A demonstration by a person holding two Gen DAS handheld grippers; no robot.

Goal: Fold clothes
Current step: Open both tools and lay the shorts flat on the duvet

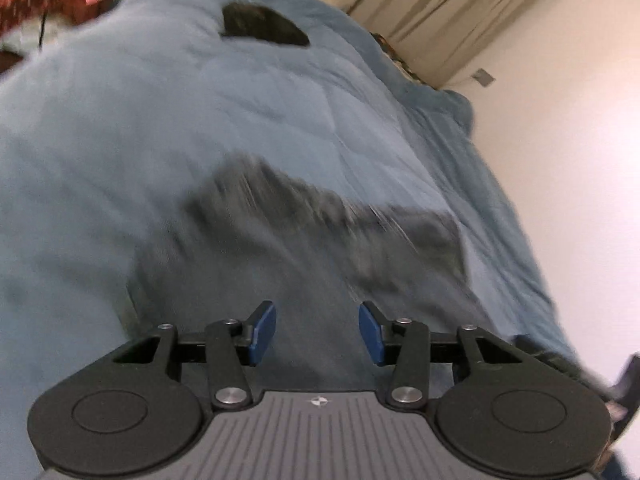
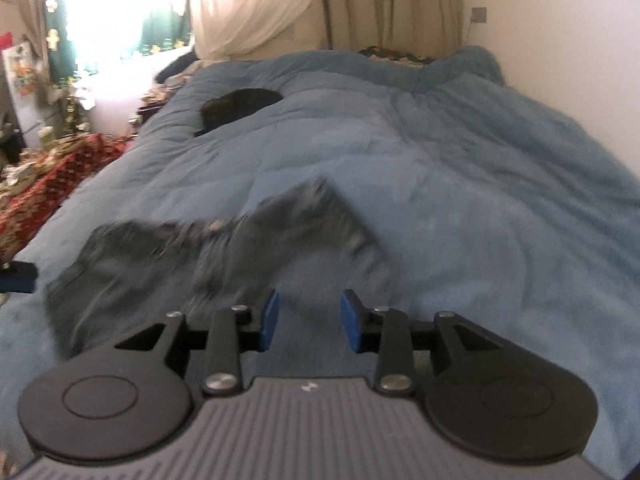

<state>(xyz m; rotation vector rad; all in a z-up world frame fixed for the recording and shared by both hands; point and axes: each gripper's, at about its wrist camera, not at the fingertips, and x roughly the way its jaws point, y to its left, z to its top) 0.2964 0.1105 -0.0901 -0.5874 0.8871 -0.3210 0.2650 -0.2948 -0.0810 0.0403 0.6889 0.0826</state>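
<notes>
both the left gripper [image 1: 317, 330] and right gripper [image 2: 307, 320] gape wide, empty, above the dark garment [image 2: 224, 248].

text: none legible, both views motion-blurred
left claw body [image 1: 319, 401]: small white emblem, no letters
right claw body [image 2: 307, 387]: same small emblem, blurred, unreadable
bed, wall: no labels or numbers

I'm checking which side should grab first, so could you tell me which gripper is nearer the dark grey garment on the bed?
Hard to call, perhaps the left. The left gripper hangs open just short of the dark grey garment; the right gripper is open too, with the cloth ahead and leftward.
</notes>
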